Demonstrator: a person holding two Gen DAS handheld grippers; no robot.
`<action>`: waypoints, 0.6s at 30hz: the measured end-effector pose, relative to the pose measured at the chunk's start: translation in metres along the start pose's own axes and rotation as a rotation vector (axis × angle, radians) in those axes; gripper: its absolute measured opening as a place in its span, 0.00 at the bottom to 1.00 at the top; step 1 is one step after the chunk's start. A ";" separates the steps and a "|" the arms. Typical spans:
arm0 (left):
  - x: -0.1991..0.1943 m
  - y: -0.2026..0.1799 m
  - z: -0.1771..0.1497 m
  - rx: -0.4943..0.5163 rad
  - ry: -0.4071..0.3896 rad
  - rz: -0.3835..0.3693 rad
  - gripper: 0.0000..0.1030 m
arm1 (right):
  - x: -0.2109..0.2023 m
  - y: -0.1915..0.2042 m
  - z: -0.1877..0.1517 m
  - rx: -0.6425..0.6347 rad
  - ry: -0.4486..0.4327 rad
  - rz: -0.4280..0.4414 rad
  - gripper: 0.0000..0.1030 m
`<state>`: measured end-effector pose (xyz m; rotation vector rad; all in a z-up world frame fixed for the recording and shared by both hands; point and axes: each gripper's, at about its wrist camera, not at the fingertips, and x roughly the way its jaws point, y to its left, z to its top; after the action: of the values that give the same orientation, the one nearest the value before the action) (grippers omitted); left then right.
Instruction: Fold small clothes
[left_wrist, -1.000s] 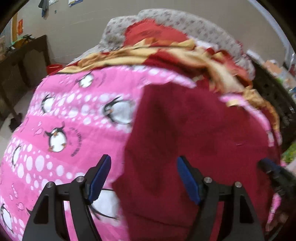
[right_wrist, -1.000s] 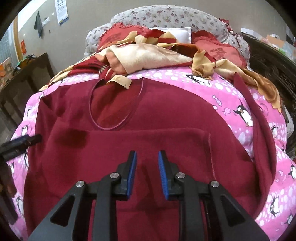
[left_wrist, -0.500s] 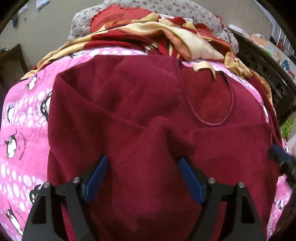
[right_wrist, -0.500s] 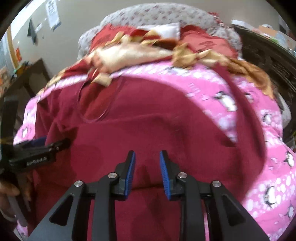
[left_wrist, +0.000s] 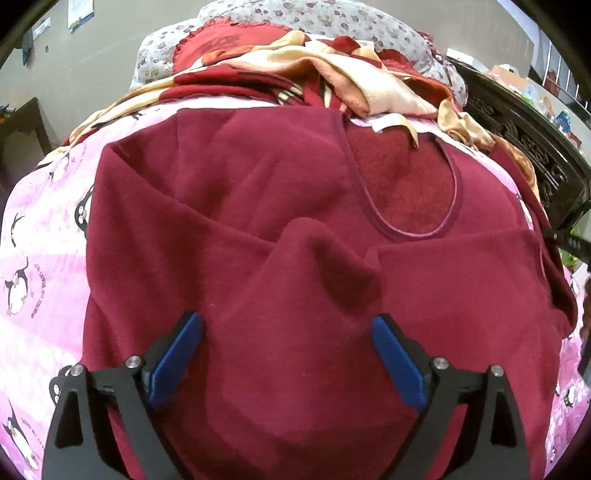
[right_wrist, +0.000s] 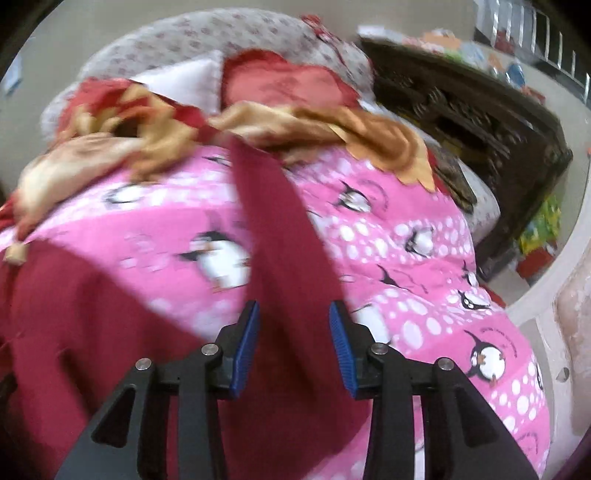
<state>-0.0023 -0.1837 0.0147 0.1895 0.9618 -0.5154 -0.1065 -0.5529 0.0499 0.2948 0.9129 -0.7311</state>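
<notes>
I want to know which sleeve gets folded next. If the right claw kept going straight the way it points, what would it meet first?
Most likely the dark red sleeve, a strip running up the pink penguin blanket in line with the right claw. Its jaws, open, have just been widening. The blur hides how far off the sleeve is.

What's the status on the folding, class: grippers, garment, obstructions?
Left gripper open, just widened, over maroon top. Right gripper opening above its sleeve. Nothing blocking.

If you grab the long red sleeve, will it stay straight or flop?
The dark red fleece top's sleeve will probably flop; the top already lies in soft bumps. It looks fuzzy, so likely not slippery on the pink penguin blanket.
</notes>
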 end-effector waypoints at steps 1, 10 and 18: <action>0.001 0.000 0.000 0.001 0.000 -0.002 0.95 | 0.004 -0.014 0.005 0.051 -0.008 0.007 0.46; 0.004 -0.003 -0.001 0.009 -0.021 -0.008 1.00 | 0.026 -0.101 0.028 0.288 0.062 -0.110 0.46; 0.004 -0.005 -0.003 0.011 -0.033 -0.006 1.00 | 0.007 -0.075 0.044 0.226 -0.020 0.121 0.47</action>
<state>-0.0049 -0.1879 0.0103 0.1877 0.9278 -0.5282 -0.1277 -0.6333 0.0756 0.5373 0.7872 -0.7243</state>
